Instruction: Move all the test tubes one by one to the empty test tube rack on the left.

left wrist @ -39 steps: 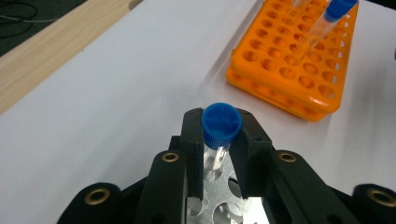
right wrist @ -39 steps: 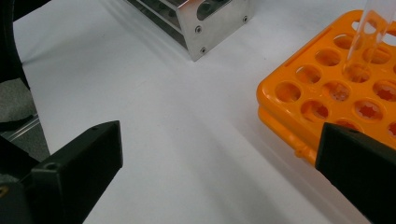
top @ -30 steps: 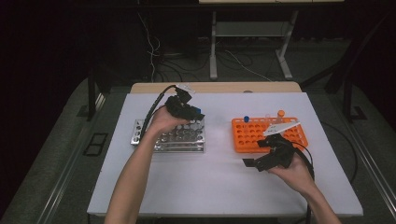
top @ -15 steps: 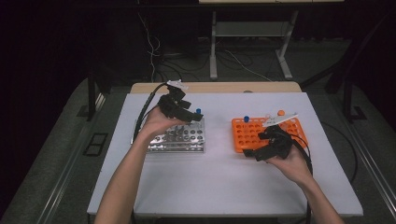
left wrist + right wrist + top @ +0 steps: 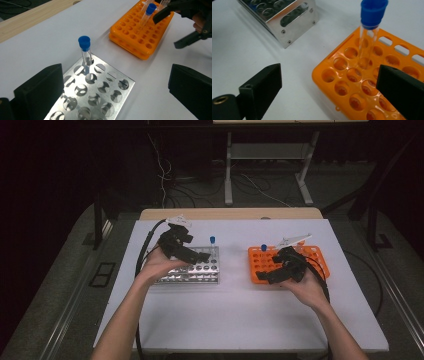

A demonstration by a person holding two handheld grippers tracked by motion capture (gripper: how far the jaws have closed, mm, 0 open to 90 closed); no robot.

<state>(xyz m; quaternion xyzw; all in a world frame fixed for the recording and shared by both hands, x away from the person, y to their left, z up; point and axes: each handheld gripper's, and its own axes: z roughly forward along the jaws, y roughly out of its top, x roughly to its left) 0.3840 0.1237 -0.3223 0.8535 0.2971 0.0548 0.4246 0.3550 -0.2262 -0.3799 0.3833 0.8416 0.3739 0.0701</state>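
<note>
Item: blue-capped tube [image 5: 369, 37], upright in orange rack [image 5: 260, 270], frame centre-right. Your right gripper [image 5: 272, 270]: jaws apart, just closing, nothing between. Left gripper [image 5: 197, 254]: jaws just opened, empty. Risk: your off-centre closing could tip the tube.

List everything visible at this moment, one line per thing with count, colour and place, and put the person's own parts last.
Table: one, white top with a wooden far edge, centre of the high view.
Metal rack: one, silver, left part of the table.
Orange rack: one, orange, right part of the table.
Tube in the metal rack: one, clear with a blue cap, upright in a far corner hole.
Tube in the orange rack: one, clear with a blue cap, upright; a second tube behind it is too unclear to count.
Frame legs: grey, on the floor beyond the table.
Left gripper: one, black, jaws open, over the metal rack.
Right gripper: one, black, jaws open, at the orange rack.
</note>
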